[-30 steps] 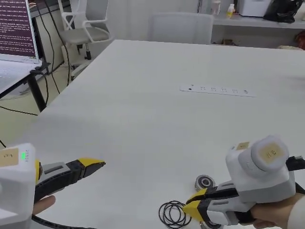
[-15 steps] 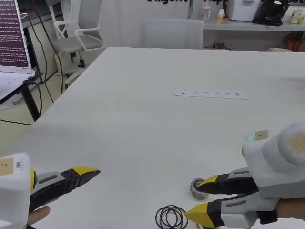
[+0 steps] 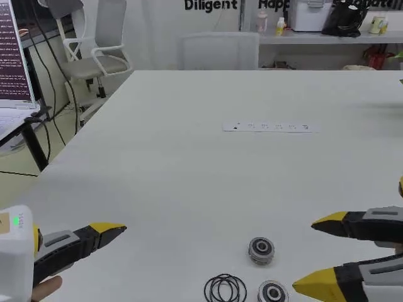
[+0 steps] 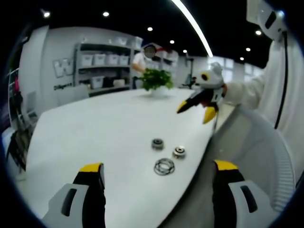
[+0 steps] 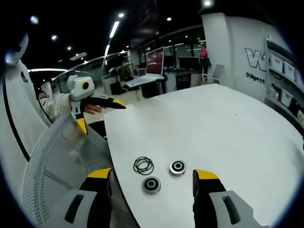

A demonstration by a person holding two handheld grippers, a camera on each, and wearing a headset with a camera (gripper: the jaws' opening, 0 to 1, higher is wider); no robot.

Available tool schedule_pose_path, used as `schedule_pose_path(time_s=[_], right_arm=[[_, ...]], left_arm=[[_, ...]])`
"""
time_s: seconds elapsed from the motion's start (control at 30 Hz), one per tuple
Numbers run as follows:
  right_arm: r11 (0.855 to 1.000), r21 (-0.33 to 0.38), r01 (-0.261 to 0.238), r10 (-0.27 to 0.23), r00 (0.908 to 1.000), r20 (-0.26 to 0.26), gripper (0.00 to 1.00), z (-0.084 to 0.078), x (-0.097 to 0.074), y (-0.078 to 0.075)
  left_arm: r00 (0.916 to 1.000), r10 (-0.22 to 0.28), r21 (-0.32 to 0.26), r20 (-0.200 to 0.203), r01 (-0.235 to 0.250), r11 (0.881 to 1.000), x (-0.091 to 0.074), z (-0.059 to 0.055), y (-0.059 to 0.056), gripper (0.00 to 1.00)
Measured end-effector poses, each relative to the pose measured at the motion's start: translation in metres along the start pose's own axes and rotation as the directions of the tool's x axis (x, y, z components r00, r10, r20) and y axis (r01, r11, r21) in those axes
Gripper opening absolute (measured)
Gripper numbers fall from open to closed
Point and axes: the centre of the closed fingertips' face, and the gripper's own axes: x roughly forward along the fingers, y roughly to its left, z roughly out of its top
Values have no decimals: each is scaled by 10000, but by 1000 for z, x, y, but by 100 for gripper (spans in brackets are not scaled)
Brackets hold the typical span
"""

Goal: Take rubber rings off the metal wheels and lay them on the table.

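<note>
**Both grippers empty, rings loose at the near edge**

Rubber rings (image 3: 225, 289) lie in a small overlapping heap on the white table (image 3: 189, 163), just beside two metal wheels (image 3: 261, 249); probably already stripped, though whether rubber is left on either wheel is too small to tell. Right gripper (image 3: 318, 255) hovers near the wheels, jaws spread, gripping nothing; left gripper (image 5: 103, 118) is well apart, jaws also wide and empty. The tabletop is smooth and matte, with a power strip (image 3: 269, 127) mid-table; office chair (image 3: 220, 50), shelving and a lit screen (image 3: 12, 50) stand beyond.
</note>
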Motion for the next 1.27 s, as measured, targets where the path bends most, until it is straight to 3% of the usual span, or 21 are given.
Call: schedule_pose_path(time_s=[0.23, 0.5, 0.63, 0.9, 1.1, 1.17, 1.27], right_arm=[[9963, 390, 760, -775, 9962, 387, 83, -11, -24, -7], [9790, 1355, 1526, -1683, 9792, 1133, 91, -25, -48, -12], [9647, 1746, 1972, -2151, 9725, 896, 92, -42, -53, -17], [9459, 2304, 2283, -2433, 9692, 385, 97, -67, -52, -17], [9390, 2357, 2504, -2600, 9656, 100, 95, -76, -50, -15], [9391, 2127, 2699, -2681, 9626, -379, 92, -86, -49, -15], [9408, 1968, 2761, -2711, 9611, -525, 90, -89, -47, -14]], left_arm=[[9995, 257, -156, 160, -254, 9996, -6, 2, 3, 96], [9988, 500, -333, -1, -500, 9982, -15, -7, 12, 97], [9976, 690, -439, -102, -694, 9966, -18, -11, 18, 98], [9967, 785, -465, -220, -794, 9958, -21, -18, 22, 98], [9962, 842, -578, -201, -852, 9947, -23, -20, 22, 96], [9963, 850, -550, -130, -856, 9948, -24, -18, 22, 96], [9964, 847, -575, -96, -851, 9947, -24, -17, 22, 97]])
